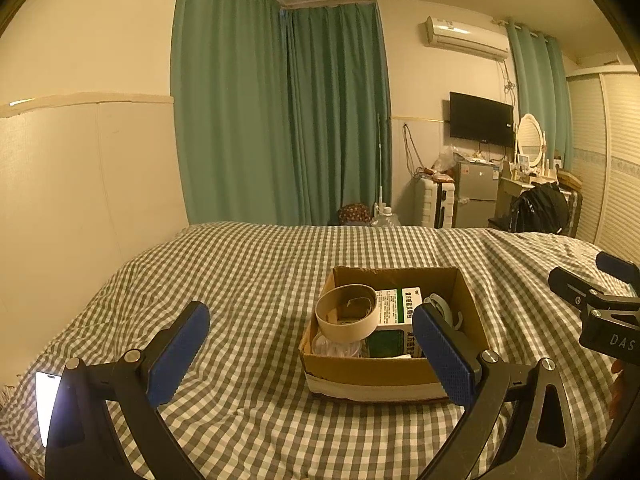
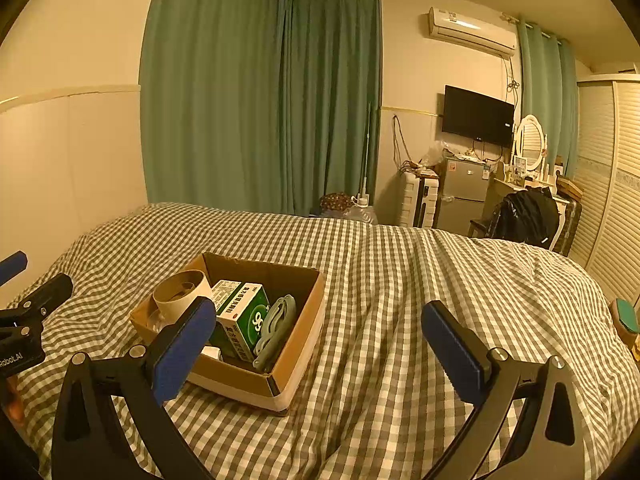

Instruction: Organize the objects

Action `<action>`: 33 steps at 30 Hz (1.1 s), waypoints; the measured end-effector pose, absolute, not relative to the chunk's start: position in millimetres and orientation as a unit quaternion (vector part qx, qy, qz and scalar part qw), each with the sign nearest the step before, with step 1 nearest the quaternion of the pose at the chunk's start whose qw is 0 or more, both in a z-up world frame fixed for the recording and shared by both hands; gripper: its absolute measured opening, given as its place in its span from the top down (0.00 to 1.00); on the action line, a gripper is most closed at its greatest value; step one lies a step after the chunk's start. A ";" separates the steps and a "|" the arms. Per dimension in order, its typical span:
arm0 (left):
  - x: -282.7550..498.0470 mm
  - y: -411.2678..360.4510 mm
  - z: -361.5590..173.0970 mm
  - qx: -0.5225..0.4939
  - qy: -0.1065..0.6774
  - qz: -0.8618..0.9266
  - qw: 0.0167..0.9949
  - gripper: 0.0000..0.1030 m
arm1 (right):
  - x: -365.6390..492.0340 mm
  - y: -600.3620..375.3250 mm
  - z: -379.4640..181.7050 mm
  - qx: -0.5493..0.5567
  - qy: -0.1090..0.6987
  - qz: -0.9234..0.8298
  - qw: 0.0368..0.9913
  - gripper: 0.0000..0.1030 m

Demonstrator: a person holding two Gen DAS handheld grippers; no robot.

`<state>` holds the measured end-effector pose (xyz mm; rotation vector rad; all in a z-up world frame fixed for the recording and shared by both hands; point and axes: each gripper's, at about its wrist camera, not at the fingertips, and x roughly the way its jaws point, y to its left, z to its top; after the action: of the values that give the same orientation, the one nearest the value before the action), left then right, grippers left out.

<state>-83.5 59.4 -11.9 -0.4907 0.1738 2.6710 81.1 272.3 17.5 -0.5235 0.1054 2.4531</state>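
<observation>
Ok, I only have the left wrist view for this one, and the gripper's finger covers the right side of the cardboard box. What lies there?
Observer: A pale grey-green plastic piece lies along the right wall of the open brown cardboard box, beside the green and white carton.
Operator: Is the right gripper holding anything?
Observer: No. The right gripper is open and holds nothing.
Operator: Is anything left outside the box?
Observer: A small teal-topped object sits at the right edge of the checked bed. I cannot tell what it is.
</observation>
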 end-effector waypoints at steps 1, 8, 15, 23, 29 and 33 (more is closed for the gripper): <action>-83.5 59.5 -12.0 -0.176 0.063 0.960 0.209 0.00 | 81.1 272.4 17.5 -0.198 0.040 0.929 0.310 0.00; -84.1 60.3 -12.9 -0.179 0.066 0.957 0.219 0.00 | 81.6 272.2 16.5 -0.200 0.036 0.928 0.311 0.00; -84.3 61.0 -13.1 -0.179 0.068 0.957 0.219 0.00 | 81.2 272.6 16.0 -0.201 0.035 0.928 0.311 0.00; -83.6 61.6 -11.5 -0.178 0.071 0.957 0.219 0.00 | 80.5 273.0 15.5 -0.202 0.034 0.928 0.312 0.00; -83.7 61.8 -10.8 -0.177 0.072 0.957 0.219 0.00 | 79.9 273.4 13.5 -0.203 0.034 0.928 0.311 0.00; -83.4 61.9 -10.8 -0.177 0.072 0.957 0.220 0.00 | 80.0 273.5 13.1 -0.204 0.033 0.928 0.311 0.00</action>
<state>-83.4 61.9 -10.8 -0.4890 0.1984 2.6467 80.0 273.5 13.1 -0.5377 0.0883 2.4488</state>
